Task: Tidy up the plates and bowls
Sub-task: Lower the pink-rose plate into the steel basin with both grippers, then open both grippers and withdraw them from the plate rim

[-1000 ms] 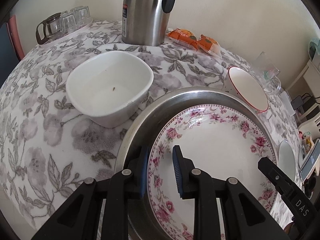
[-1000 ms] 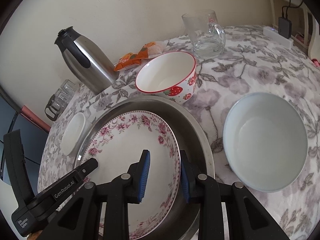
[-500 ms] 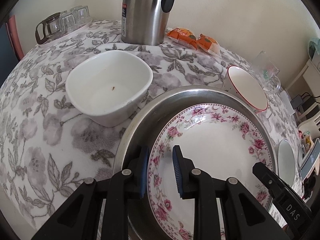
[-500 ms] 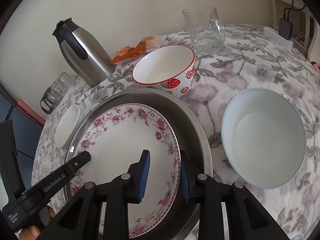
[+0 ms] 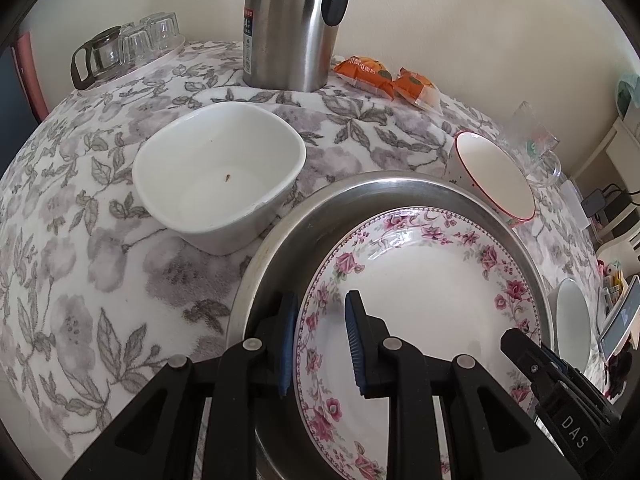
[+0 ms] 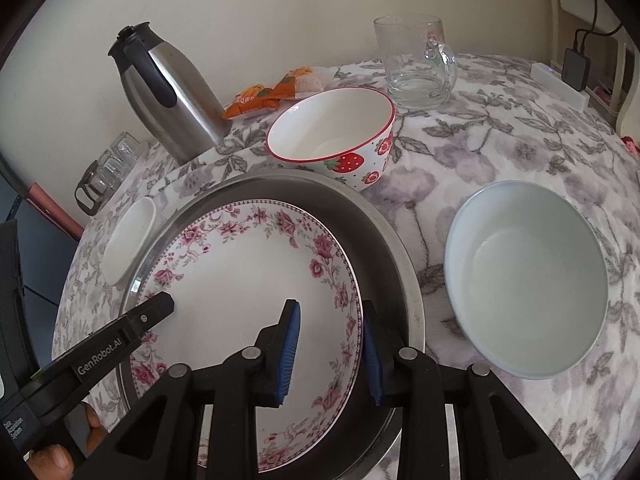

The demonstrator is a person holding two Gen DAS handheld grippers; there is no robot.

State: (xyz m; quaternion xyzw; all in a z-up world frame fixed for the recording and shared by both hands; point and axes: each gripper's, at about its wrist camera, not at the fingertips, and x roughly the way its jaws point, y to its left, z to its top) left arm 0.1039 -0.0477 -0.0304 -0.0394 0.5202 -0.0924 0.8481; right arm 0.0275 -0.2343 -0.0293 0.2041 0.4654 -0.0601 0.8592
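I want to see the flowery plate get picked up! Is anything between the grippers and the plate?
No, nothing visible is in the way. The left gripper and the right gripper each straddle the rim of the flowery plate, on opposite sides. The plate lies inside the metal tray.

- Floral plate point(image 5: 420, 300): glossy glazed ceramic with a smooth sheen.
- Round tray point(image 6: 384, 240): dull brushed metal.
- Square white bowl point(image 5: 216, 176): smooth glazed ceramic.
- Cloth point(image 5: 80, 248) over the worktop: soft, fuzzy matt fabric.
- Jug point(image 6: 172, 92): brushed steel, black plastic handle.
- Mug point(image 6: 416, 60): clear glass.
- Right hand-held gripper point(image 6: 330, 354): matt black plastic, ribbed blue pads.
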